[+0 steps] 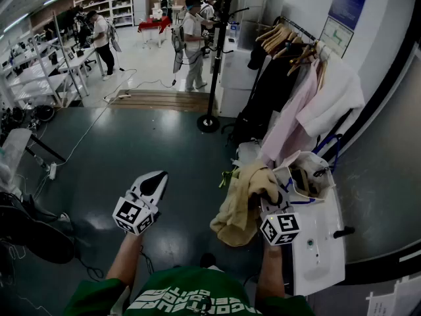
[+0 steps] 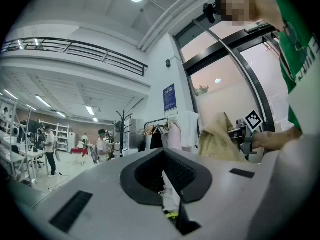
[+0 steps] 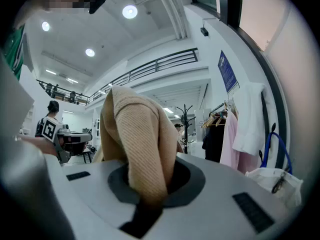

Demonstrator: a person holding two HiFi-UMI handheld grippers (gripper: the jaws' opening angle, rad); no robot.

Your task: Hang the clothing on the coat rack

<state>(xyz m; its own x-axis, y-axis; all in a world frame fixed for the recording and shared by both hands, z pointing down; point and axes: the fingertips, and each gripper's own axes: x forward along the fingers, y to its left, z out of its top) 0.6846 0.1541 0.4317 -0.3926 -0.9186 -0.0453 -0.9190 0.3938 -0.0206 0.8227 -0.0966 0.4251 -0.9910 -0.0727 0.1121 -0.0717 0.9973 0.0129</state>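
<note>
A tan knitted garment (image 1: 240, 206) hangs bunched from my right gripper (image 1: 268, 199), which is shut on it; in the right gripper view the garment (image 3: 140, 139) rises out of the right gripper (image 3: 150, 196) and hides the jaw tips. My left gripper (image 1: 156, 176) is held level over the dark floor with its jaws together and nothing in them. The left gripper (image 2: 167, 186) also sees the garment (image 2: 217, 139) to its right. The black coat rack (image 1: 212, 64) stands ahead past the floor, also seen as the coat rack (image 2: 122, 129) and the coat rack (image 3: 186, 121).
A clothes rail (image 1: 289, 31) on the right wall carries hangers with black, pink and white garments. A white bag (image 1: 306, 176) sits on a white table (image 1: 322, 249) at my right. A low wooden step (image 1: 158, 99) lies ahead; cables cross the floor and people (image 1: 193, 38) stand beyond.
</note>
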